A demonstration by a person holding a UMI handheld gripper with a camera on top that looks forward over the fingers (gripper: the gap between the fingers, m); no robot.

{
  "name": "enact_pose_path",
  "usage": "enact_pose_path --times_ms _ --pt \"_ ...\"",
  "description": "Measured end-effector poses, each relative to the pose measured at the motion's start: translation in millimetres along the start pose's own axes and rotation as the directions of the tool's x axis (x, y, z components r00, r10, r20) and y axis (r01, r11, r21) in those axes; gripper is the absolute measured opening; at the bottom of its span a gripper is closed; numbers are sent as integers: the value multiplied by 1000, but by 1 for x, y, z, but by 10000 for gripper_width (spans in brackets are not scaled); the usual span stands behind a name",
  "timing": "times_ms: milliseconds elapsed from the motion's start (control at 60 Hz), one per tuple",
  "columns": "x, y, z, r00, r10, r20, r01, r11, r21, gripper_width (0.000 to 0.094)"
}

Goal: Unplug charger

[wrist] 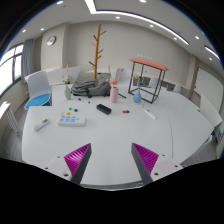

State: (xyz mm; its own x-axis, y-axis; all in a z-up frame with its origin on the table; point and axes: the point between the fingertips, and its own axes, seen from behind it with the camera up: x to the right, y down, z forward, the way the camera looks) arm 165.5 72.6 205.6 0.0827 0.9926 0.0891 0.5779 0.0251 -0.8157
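My gripper (pixel 111 152) is open, its two fingers with magenta pads (pixel 79 158) spread wide above the near part of a white table (pixel 110 135). Nothing stands between them. Well beyond the fingers, to the left, a flat white block that looks like a power strip (pixel 70 120) lies on the table. A small black object (pixel 104 109), possibly the charger, lies just past it toward the middle. I cannot make out a cable or whether anything is plugged in.
A pink bottle (pixel 114 93) and a blue cup (pixel 137 98) stand farther back. A white item (pixel 42 125) lies at the left and a pen-like stick (pixel 150 114) at the right. Behind the table are a blue chair (pixel 38 95), a wooden coat stand (pixel 97 50) and a red-topped side table (pixel 148 70).
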Motion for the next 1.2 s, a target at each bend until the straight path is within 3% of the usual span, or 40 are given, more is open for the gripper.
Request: enact_pose_path --times_ms 367,683,1200 --pt "-153 -18 48 993 -82 87 82 997 3 852" --pt "-280 -55 117 993 -59 105 52 996 71 853" --pt "-357 -60 315 992 -46 117 30 989 142 853"
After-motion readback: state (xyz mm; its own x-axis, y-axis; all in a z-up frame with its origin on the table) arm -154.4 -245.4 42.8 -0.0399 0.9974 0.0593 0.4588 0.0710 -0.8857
